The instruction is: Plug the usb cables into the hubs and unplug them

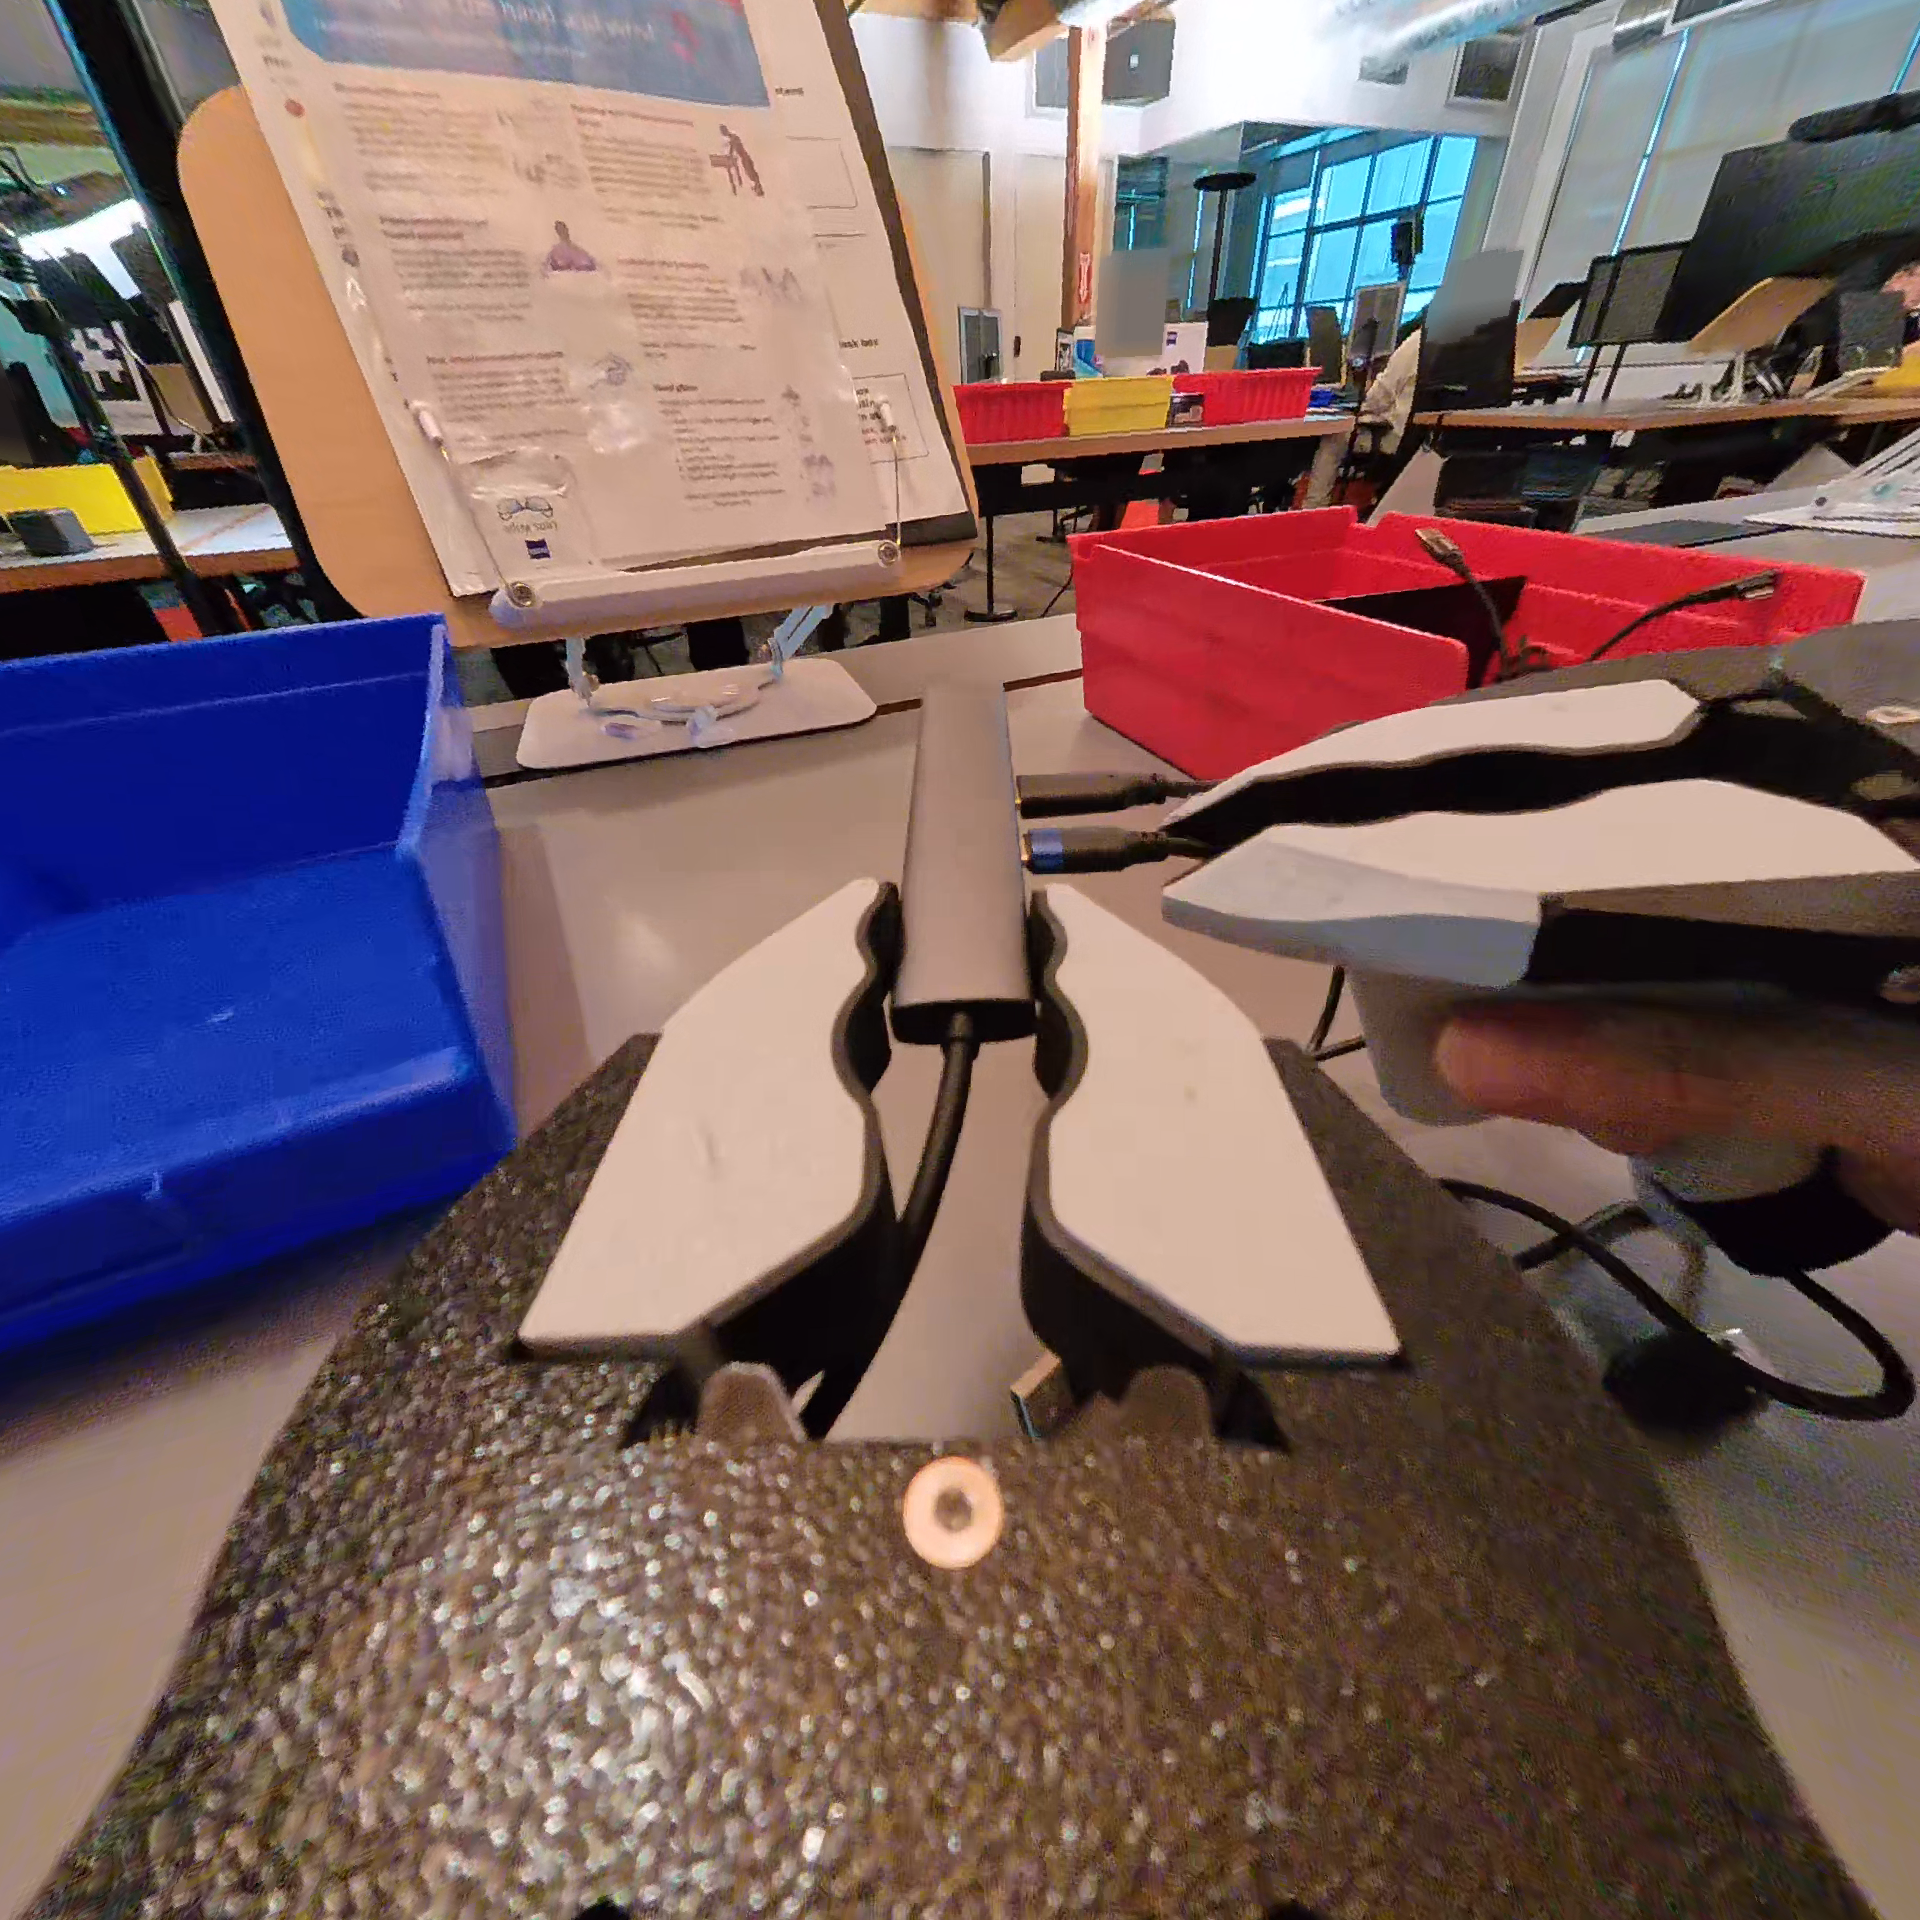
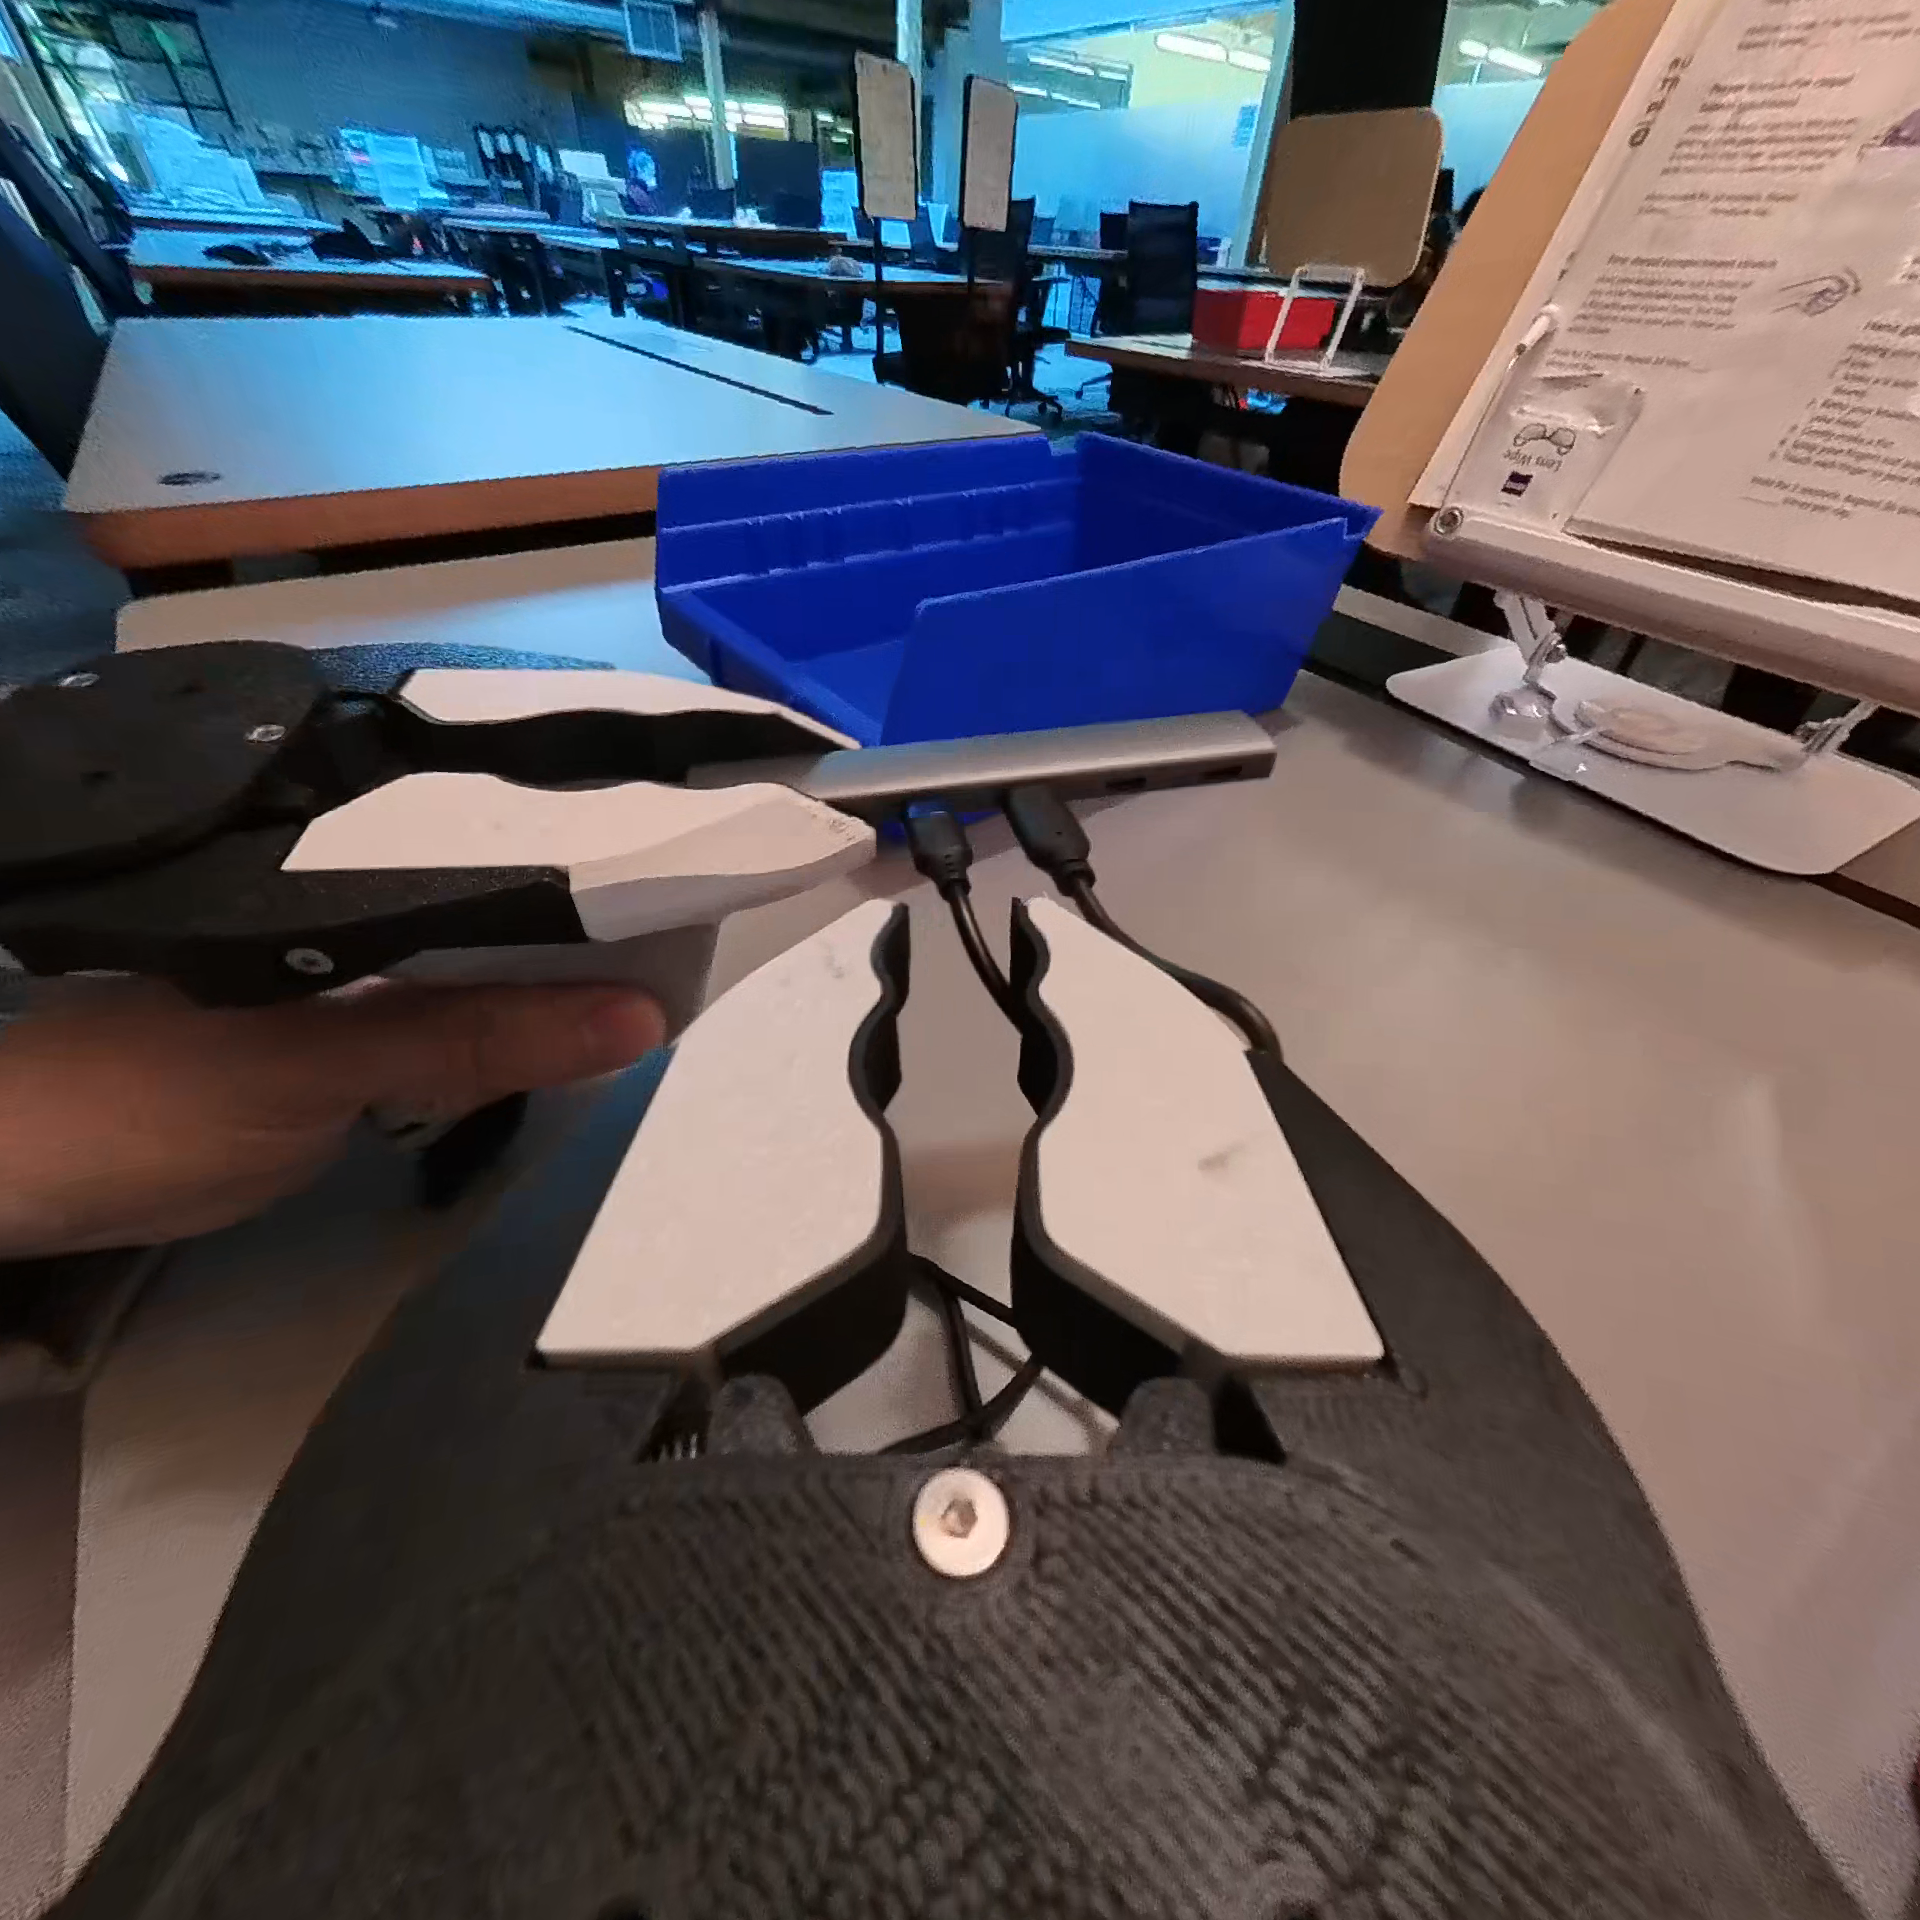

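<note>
Grey desk (image 2: 1455,1039) in an open office, bearing hub (image 2: 1039,764).

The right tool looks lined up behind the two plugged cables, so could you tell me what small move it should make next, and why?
Probably ease the right tool forward and shut it on the nearer plug. Its jaws are open, with that plug's cord between them, while the left tool clamps the hub steady.

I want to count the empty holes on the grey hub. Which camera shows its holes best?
The right wrist view: the hub lies side-on there, so two plugged cables and the free ports beside them show. The left wrist view looks along the hub from its end, held in the left gripper, ports hidden.
</note>
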{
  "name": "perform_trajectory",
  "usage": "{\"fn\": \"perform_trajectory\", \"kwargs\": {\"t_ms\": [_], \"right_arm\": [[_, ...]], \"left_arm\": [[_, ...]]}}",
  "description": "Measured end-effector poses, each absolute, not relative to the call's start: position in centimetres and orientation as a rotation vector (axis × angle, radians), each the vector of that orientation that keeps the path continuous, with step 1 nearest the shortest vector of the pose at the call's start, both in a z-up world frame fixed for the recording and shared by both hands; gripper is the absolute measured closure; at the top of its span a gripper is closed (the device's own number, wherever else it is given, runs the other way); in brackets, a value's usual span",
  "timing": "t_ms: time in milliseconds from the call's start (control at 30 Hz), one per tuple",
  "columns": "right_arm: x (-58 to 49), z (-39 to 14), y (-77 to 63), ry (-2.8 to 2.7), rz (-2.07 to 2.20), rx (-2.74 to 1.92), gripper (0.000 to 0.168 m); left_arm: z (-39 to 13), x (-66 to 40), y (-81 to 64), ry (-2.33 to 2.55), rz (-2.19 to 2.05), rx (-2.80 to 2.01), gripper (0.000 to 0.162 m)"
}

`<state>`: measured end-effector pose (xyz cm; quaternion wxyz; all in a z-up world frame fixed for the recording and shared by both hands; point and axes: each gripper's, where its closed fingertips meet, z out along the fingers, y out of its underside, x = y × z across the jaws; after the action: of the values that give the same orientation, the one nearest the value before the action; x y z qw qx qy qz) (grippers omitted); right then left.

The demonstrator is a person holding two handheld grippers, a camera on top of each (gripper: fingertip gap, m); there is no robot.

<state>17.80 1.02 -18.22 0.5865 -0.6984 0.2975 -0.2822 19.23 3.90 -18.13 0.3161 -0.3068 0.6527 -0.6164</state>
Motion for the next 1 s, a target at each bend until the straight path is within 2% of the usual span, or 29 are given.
{"fn": "perform_trajectory", "kwargs": {"t_ms": [367,1000], "right_arm": [[17.3,-18.3,2.3,0.597,-0.755,-1.614,0.157],[16.9,-17.8,2.8,0.662,-0.51,-1.454,0.161]], "left_arm": [[-18.1,18.3,4.5,1.728,-1.576,-0.691,0.139],[-18.0,18.3,4.8,1.772,-1.704,-0.706,0.139]]}}
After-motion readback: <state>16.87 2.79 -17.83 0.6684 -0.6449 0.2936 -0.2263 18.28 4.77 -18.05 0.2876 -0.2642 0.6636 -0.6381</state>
